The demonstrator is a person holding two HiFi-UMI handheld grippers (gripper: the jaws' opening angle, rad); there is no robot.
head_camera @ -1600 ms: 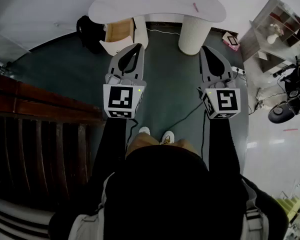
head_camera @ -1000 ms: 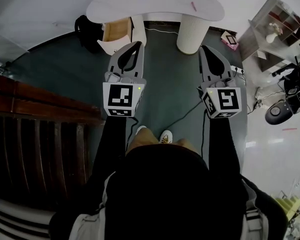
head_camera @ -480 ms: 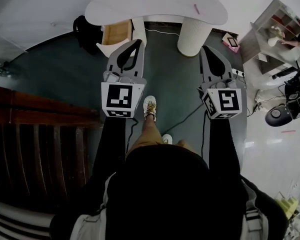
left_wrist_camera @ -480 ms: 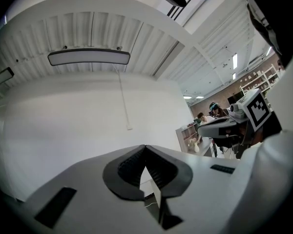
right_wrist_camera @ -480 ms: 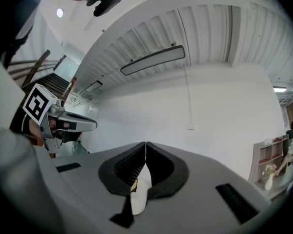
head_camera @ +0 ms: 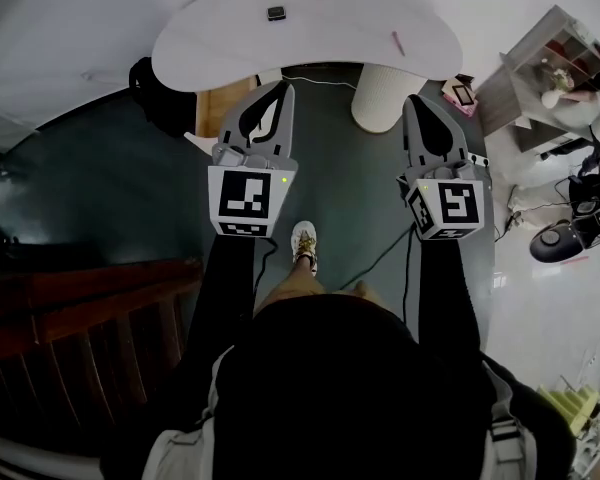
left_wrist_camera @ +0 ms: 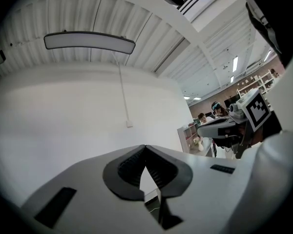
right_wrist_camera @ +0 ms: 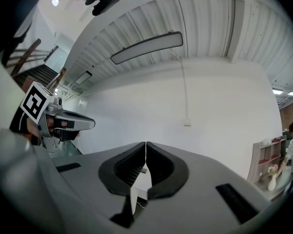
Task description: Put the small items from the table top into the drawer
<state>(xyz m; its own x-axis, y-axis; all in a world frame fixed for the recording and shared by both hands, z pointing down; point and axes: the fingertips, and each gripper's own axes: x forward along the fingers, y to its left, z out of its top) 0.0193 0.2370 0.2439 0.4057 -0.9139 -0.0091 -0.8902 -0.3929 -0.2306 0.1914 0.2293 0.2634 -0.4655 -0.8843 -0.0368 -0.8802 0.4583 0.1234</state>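
Note:
A white kidney-shaped table stands ahead of me. On it lie a small dark item and a thin pink pen-like item. Under the table's left part an open wooden drawer shows, partly hidden by my left gripper. My left gripper and right gripper are held side by side in front of my chest, short of the table. Both are shut with nothing between the jaws, as the left gripper view and the right gripper view also show.
A white ribbed table leg stands between the grippers. A dark bag lies left of the drawer. A wooden railing runs at lower left. Shelves and clutter fill the right side. A cable crosses the dark floor.
I have stepped forward, one foot swinging ahead. The table has come nearer and larger in view. Both grippers stay shut and level.

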